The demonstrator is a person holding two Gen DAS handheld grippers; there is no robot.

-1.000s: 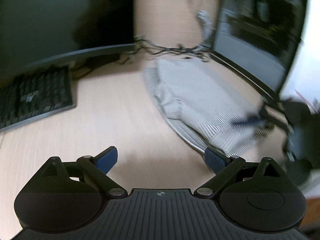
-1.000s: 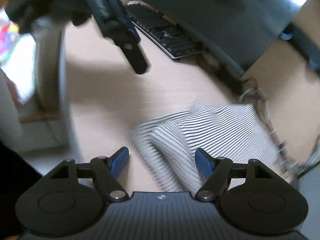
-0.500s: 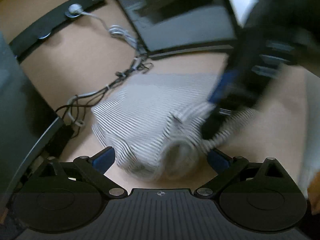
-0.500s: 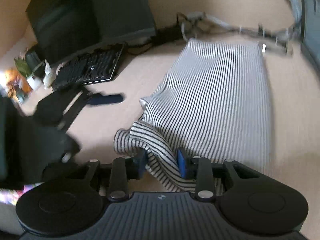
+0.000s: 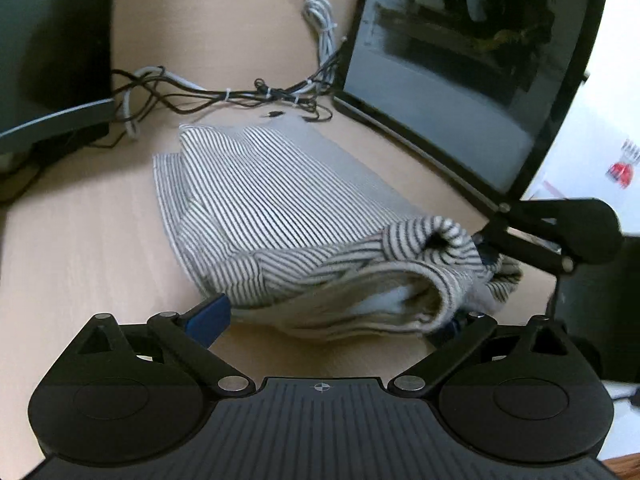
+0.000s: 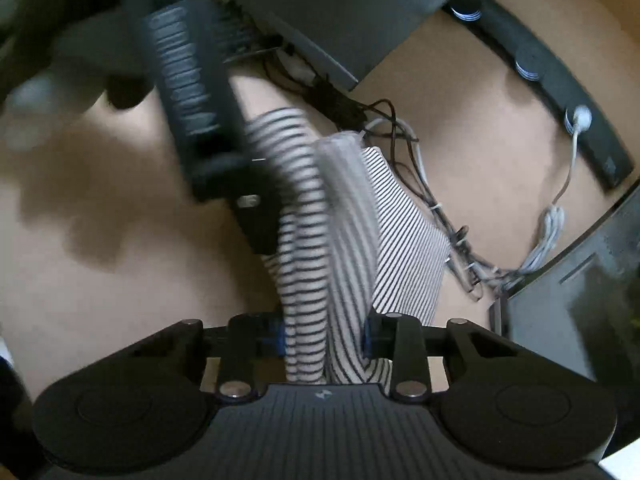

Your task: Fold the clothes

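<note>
A black-and-white striped garment point(image 5: 280, 208) lies folded on the wooden desk point(image 5: 80, 248), its near edge lifted and bunched. My left gripper point(image 5: 324, 320) is open, its fingers set wide on either side of the garment's near fold. My right gripper point(image 6: 324, 340) is shut on a bunch of the striped garment point(image 6: 312, 280) and holds it up off the desk. The right gripper also shows in the left wrist view point(image 5: 492, 248), pinching the raised corner. The left gripper shows blurred in the right wrist view point(image 6: 248, 208), by the cloth.
A dark monitor point(image 5: 460, 60) stands at the right, another monitor point(image 5: 52, 40) at the left. A tangle of cables point(image 5: 240, 96) lies behind the garment. A black bar with white plugs point(image 6: 552, 76) lies at the back.
The right gripper shut on the garment's edge and has lifted it. The left gripper swung around and now sits low at the near fold, still open.
</note>
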